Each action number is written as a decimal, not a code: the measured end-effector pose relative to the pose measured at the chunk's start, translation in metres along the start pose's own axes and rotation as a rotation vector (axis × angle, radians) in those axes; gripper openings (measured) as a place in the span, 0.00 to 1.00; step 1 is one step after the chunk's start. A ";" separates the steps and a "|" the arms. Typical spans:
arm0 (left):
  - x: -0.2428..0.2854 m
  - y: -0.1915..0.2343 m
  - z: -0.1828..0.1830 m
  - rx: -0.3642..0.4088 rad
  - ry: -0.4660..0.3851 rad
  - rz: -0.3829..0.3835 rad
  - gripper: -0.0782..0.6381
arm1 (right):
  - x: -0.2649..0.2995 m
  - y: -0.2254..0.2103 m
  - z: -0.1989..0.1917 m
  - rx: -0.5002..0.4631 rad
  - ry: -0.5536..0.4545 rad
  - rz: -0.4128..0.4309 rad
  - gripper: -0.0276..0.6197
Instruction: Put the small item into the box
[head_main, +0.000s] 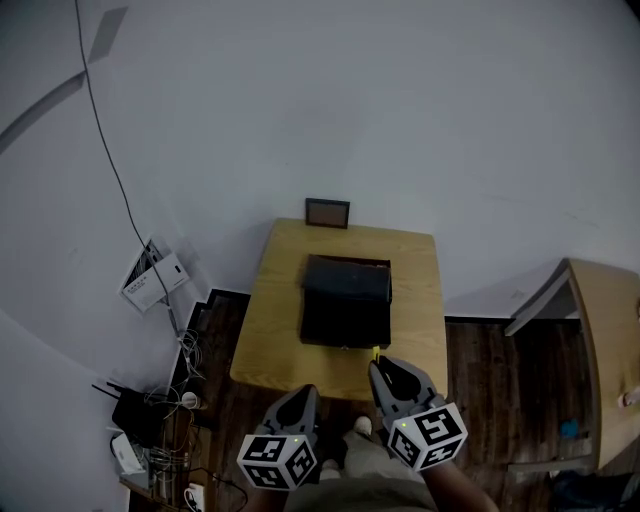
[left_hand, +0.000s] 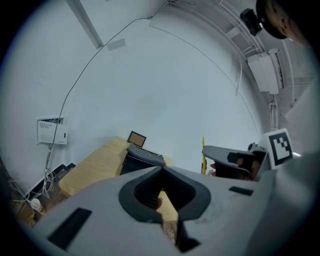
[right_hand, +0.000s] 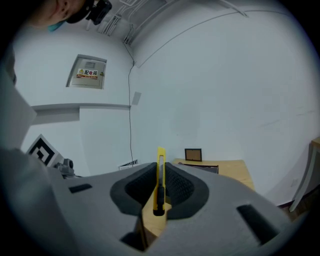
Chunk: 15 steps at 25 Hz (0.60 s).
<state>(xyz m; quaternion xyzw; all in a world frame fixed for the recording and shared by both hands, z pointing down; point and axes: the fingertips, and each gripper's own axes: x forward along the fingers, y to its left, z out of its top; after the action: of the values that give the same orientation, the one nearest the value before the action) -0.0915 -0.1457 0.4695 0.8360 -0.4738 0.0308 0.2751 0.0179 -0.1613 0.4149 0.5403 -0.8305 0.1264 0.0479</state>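
A black box (head_main: 345, 300) with its lid folded back sits mid-way on a small wooden table (head_main: 268, 320); it also shows as the box (left_hand: 142, 157) and the box (right_hand: 201, 168) ahead of each gripper. My right gripper (head_main: 378, 366) hovers over the table's near edge, shut on a yellow utility knife (right_hand: 160, 175) that stands upright between the jaws. The knife's tip (head_main: 375, 354) pokes out just short of the box. My left gripper (head_main: 308, 392) hangs beside it, off the table's near edge, shut (left_hand: 162, 169) with nothing in it.
A small brown framed panel (head_main: 327, 212) leans at the table's far edge. On the left wall is a white socket box (head_main: 155, 275), with cables and a router (head_main: 140, 410) on the floor. A wooden cabinet (head_main: 600, 350) stands at the right.
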 end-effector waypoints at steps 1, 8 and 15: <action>0.004 0.002 0.001 -0.001 0.000 0.003 0.11 | 0.004 -0.003 0.000 -0.001 0.002 0.002 0.11; 0.038 0.018 0.009 0.011 0.008 0.025 0.11 | 0.045 -0.026 0.000 0.002 0.012 0.021 0.11; 0.080 0.031 0.023 0.016 0.037 0.042 0.11 | 0.096 -0.052 -0.007 0.003 0.074 0.040 0.11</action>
<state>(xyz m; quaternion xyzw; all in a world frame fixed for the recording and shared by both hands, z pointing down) -0.0772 -0.2318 0.4881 0.8274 -0.4856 0.0558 0.2766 0.0254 -0.2641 0.4503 0.5185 -0.8387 0.1487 0.0753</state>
